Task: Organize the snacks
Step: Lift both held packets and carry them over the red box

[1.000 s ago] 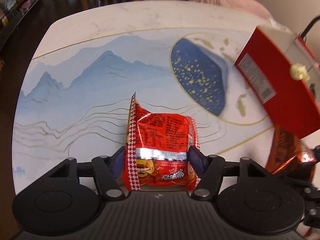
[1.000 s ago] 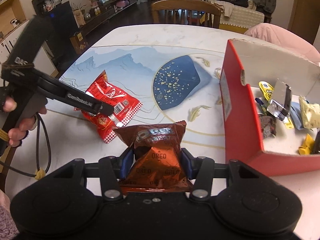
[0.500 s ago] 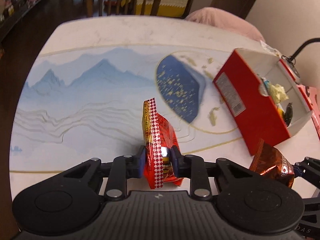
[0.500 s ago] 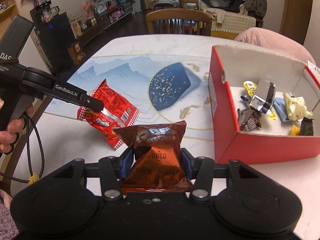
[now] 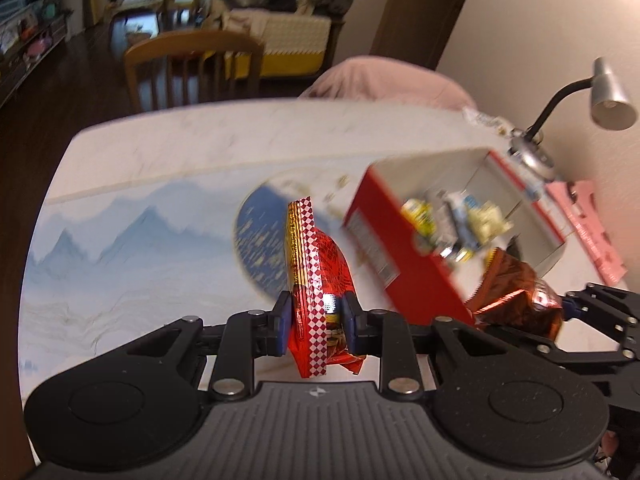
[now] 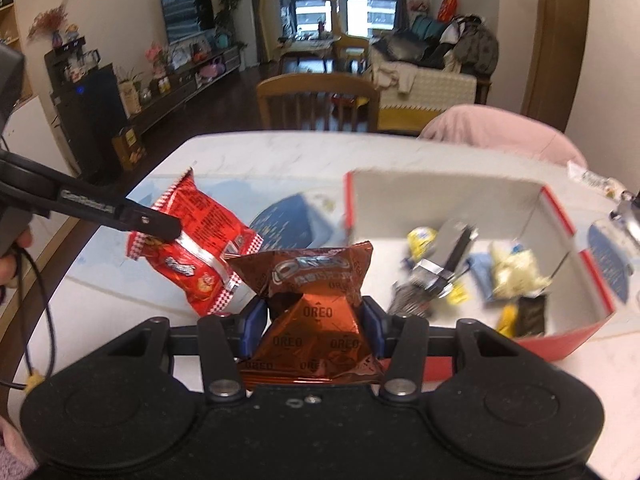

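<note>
At the left, left gripper [image 5: 316, 320] clamped on a red snack packet [image 5: 316, 280], pads pinching it edge-on, checkered seam upright, packet held clear above the surface [image 5: 140, 248]. Seen from the right wrist view as well: same packet [image 6: 192, 248] hanging tilted in the black fingers [image 6: 156, 226], with part of a hand [image 6: 12, 256] at the far left edge. In the middle, right gripper [image 6: 314, 320] clamped on a brown Oreo packet [image 6: 316, 312], blue pads pressing both sides, packet upright and lifted off the surface. To the right, an open red box [image 6: 560, 220] resting on the surface, holding a loose jumble of small wrapped snacks [image 6: 512, 272], blurred. Oreo packet near the box's near-left corner; red packet further left, just beside the Oreo packet. Beyond, a wooden chair [image 6: 316, 100] at the far edge of the surface.
</note>
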Action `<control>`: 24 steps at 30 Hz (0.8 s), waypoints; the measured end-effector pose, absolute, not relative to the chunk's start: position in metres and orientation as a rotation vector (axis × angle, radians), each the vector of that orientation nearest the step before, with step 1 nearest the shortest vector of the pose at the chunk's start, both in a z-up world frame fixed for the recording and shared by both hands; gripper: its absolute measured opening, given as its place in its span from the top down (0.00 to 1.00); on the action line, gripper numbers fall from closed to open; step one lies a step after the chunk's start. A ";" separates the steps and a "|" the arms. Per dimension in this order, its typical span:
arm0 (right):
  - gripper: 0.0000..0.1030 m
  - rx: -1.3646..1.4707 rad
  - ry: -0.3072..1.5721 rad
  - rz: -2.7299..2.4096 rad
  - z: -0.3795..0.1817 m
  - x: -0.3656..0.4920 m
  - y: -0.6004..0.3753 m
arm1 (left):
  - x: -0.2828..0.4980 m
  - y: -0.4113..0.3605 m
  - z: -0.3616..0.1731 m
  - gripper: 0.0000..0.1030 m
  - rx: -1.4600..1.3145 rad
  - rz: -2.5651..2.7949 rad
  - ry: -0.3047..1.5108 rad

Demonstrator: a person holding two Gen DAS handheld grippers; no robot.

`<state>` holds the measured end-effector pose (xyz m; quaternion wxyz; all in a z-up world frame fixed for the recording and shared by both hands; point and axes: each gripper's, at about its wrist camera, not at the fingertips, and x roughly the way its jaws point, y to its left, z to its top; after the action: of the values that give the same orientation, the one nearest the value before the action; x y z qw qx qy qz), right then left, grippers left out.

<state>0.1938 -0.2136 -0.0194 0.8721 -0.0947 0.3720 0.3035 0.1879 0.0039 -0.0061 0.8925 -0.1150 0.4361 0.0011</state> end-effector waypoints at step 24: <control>0.52 -0.247 0.801 0.483 -0.028 0.337 -0.310 | 0.317 -0.129 -0.002 0.76 -0.270 -0.159 0.943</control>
<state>0.3370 -0.3104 -0.0277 0.8853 -0.1190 0.3851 0.2321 0.3170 -0.1289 -0.0015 0.8792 -0.1296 0.4521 -0.0764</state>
